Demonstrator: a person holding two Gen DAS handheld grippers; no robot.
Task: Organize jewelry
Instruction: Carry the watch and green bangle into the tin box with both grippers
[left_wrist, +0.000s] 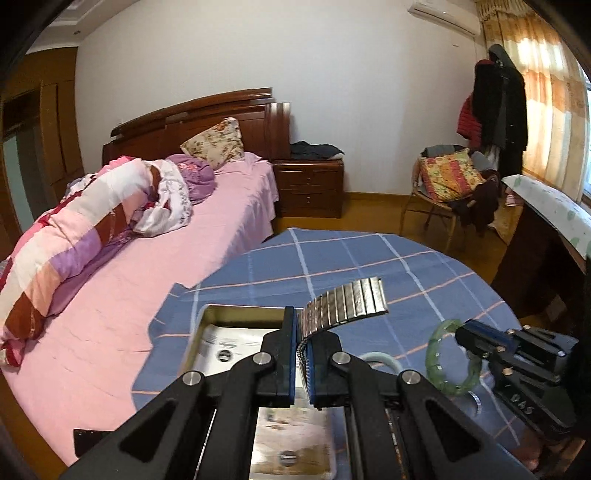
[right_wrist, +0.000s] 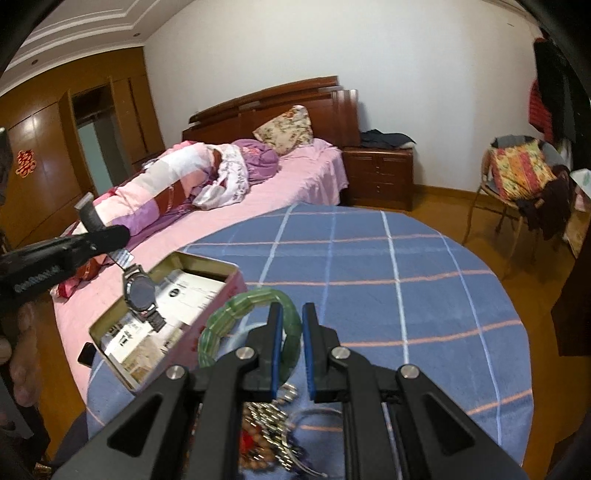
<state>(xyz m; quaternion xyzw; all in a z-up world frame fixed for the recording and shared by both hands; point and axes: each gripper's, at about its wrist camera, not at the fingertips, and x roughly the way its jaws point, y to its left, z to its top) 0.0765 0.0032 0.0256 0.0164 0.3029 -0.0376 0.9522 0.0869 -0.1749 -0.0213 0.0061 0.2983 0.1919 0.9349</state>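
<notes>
1. In the left wrist view, a wristwatch's metal link band (left_wrist: 345, 306) is pinched between the blue pads of the left gripper (left_wrist: 303, 350); the jaws are closed on it, and the free end of the band arches up and to the right.
2. Just beyond and below the fingers an open tin box (left_wrist: 207, 325) is seen on the blue checked tablecloth (left_wrist: 369, 258), with printed leaflets lying in it.
3. At the right of the same view the right gripper (left_wrist: 466, 338) is seen at a green jade-like bangle (left_wrist: 448, 360); a paler ring lies close beside it.
4. In the right wrist view the watch face (right_wrist: 139, 291) is seen dangling from the left gripper (right_wrist: 105, 236) above the tin box (right_wrist: 221, 271), not yet resting in it.
5. The right gripper (right_wrist: 292, 350) straddles the far rim of the green bangle (right_wrist: 240, 306), one finger inside the ring and one outside. The jaws stand parted — the bangle is not yet clamped.
6. Near the camera, a tangled heap of beads, chains and rings (right_wrist: 269, 432) lies under the gripper.
7. Risks, as judged: the watch is held by its band alone, so it could swing and strike the tin's wall, or slide out through the flexing links.
8. The smooth, hard bangle could squirt from the pads if closed off-centre — a fall to the floor might crack it.
</notes>
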